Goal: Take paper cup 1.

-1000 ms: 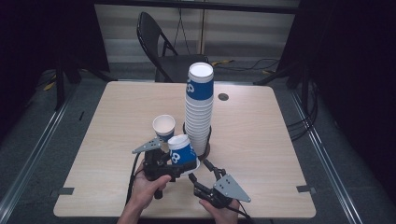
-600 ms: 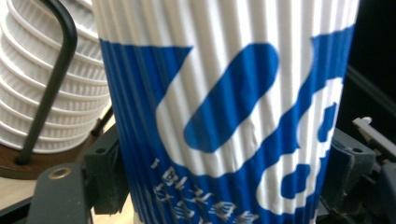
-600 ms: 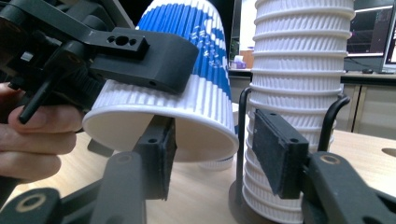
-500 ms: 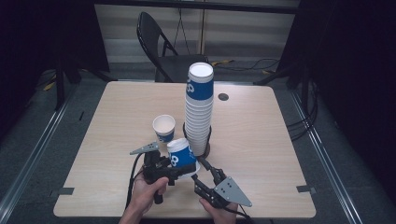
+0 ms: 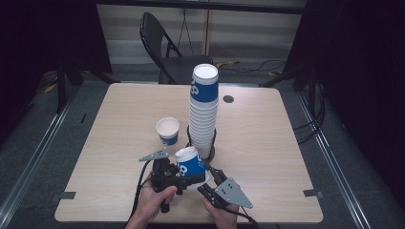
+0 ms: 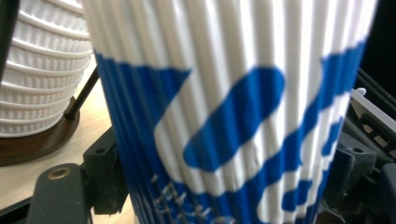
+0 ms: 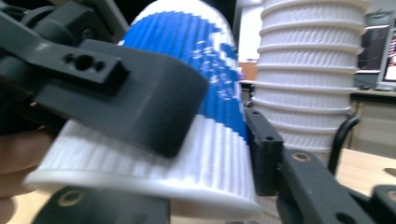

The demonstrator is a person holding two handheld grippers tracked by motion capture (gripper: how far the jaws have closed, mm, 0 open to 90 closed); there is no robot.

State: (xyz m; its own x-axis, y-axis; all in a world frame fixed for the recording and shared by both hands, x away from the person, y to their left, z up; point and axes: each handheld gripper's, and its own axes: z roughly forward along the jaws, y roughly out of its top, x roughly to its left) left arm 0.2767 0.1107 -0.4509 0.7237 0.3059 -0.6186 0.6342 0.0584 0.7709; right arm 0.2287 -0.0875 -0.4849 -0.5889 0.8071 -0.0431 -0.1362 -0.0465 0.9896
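A ribbed white and blue paper cup (image 5: 192, 165) hangs tilted above the table's front, its wide rim (image 7: 140, 184) toward my right gripper. My left gripper (image 5: 177, 175) is shut on the cup's blue wall (image 6: 224, 121); one of its fingers (image 7: 116, 93) lies pressed across the cup. My right gripper (image 5: 210, 180) comes from the near right, and its jaws have just been closing. They now hold the cup near the rim, with one pad (image 7: 262, 154) against its white wall.
A tall stack of cups (image 5: 204, 112) stands on a dark round base (image 6: 32, 144) just behind the grippers. A single upright cup (image 5: 168, 130) sits left of it. A folding chair (image 5: 165, 45) stands beyond the table (image 5: 267, 143).
The held cup has shifted a little nearer and to the right. The right gripper's jaws have closed in around its rim end. Both hands stay in place.
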